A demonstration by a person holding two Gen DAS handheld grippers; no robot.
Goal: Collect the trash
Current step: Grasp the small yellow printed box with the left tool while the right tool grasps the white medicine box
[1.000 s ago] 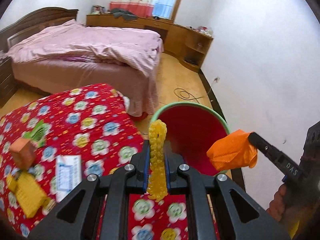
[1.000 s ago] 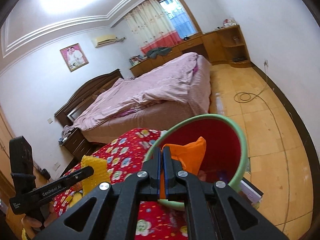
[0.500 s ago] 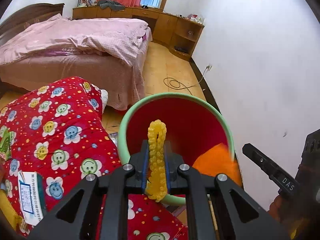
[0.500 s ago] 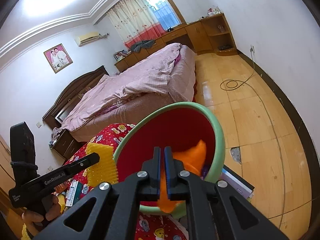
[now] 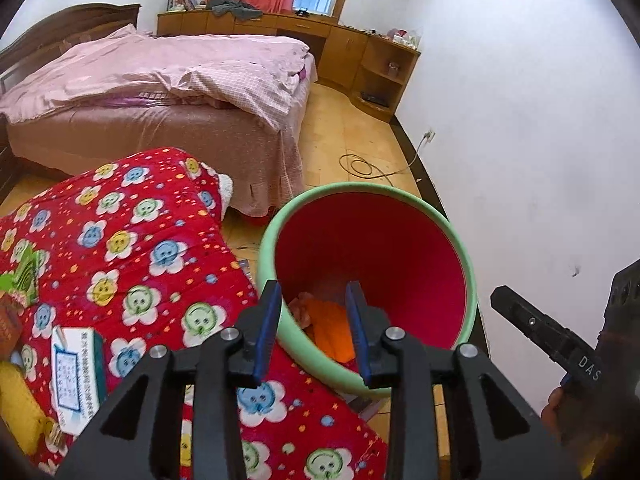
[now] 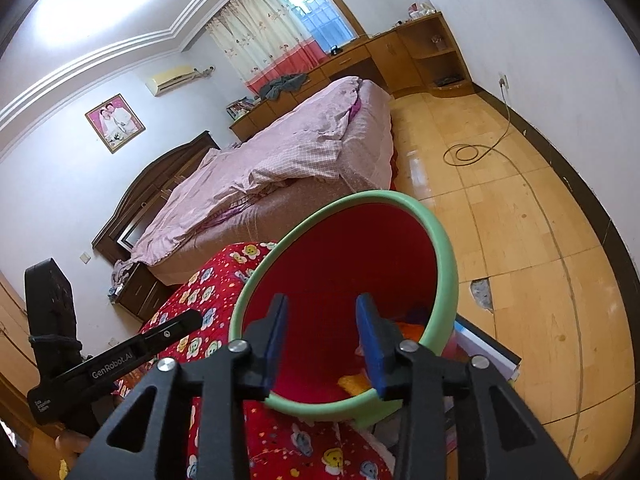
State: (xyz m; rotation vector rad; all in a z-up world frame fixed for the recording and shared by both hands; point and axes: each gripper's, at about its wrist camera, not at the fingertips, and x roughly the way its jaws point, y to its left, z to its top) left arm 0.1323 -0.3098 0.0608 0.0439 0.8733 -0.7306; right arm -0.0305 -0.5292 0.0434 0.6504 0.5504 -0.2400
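Observation:
A red bin with a green rim (image 5: 464, 248) stands on the floor by the table edge; it also shows in the right wrist view (image 6: 442, 240). An orange wrapper (image 5: 330, 326) lies at its bottom. A yellow piece (image 6: 354, 382) shows low inside the bin. My left gripper (image 5: 314, 332) is open and empty over the bin's near rim. My right gripper (image 6: 322, 344) is open and empty above the bin mouth. The right gripper also appears at the right edge of the left wrist view (image 5: 532, 326).
A red flowered quilt (image 5: 120, 248) covers the table, with a white booklet (image 5: 76, 368), a yellow item (image 5: 16, 396) and a green packet (image 5: 24, 276) at its left. A pink bed (image 5: 168, 92) stands behind. A cable (image 6: 468, 154) lies on the wooden floor. White wall to the right.
Both grippers have opened over the bin. The yellow piece has left my left gripper and the orange wrapper has left my right gripper; the orange wrapper now lies in the bin.

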